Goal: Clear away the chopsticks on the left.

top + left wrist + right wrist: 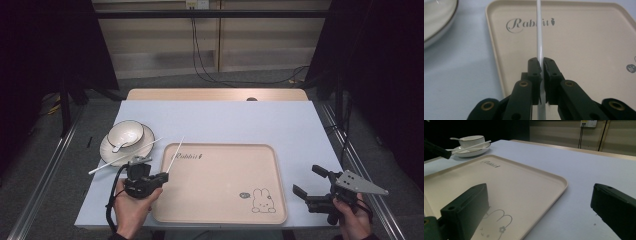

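Left gripper (161,176) is closed on one white chopstick (176,153), whose long axis points away over the tray (220,210) corner; the second chopstick (125,156) lies left, against the plate (107,150). Right gripper (311,182) waits wide open, empty.

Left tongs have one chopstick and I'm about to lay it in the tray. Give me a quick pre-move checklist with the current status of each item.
1. Grip: the left tongs are shut on the chopstick, which runs straight between the jaws. Ok.
2. Landing area: the tray has a bare floor with only printed artwork. Ok.
3. Chopstick position: its far end reaches over the tray's near-left corner by the lettering. Ok.
4. Right tongs: open, off the tray's right edge, out of the path. Ok.
5. Second chopstick: lies across the plate beside the bowl, apart from the held one. Ok.
6. Height of the chopstick over the tray: cannot tell.
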`<action>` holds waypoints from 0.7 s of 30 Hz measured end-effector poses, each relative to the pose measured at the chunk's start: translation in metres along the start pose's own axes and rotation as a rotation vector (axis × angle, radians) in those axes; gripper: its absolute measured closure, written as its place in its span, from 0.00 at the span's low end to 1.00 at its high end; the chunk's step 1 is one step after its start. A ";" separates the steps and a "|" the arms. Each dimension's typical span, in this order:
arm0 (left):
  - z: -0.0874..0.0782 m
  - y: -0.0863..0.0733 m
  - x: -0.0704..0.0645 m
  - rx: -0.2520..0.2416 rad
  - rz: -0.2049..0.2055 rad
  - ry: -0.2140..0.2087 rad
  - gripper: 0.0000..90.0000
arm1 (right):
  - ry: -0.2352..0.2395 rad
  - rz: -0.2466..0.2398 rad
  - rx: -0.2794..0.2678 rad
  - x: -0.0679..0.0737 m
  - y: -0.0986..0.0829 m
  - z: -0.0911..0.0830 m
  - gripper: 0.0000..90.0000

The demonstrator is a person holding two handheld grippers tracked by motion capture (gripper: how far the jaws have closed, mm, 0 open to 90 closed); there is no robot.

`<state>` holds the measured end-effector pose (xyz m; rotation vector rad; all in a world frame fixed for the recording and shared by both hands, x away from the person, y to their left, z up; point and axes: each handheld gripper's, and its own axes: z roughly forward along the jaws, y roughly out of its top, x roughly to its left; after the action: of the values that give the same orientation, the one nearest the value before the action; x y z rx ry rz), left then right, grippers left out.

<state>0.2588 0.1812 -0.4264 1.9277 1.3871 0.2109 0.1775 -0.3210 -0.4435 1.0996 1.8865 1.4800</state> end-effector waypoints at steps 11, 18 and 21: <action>0.025 -0.009 0.003 0.100 -0.041 0.048 0.94 | 0.004 -0.009 -0.001 0.000 0.000 0.001 0.01; 0.034 -0.010 0.004 0.125 -0.055 0.074 0.94 | 0.006 -0.006 0.000 0.000 0.000 0.001 0.02; 0.036 -0.010 0.005 0.120 -0.045 0.074 0.94 | 0.007 -0.006 0.000 0.000 0.000 0.001 0.02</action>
<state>0.2718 0.1702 -0.4596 2.0020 1.5206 0.1826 0.1780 -0.3203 -0.4440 1.0894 1.8929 1.4826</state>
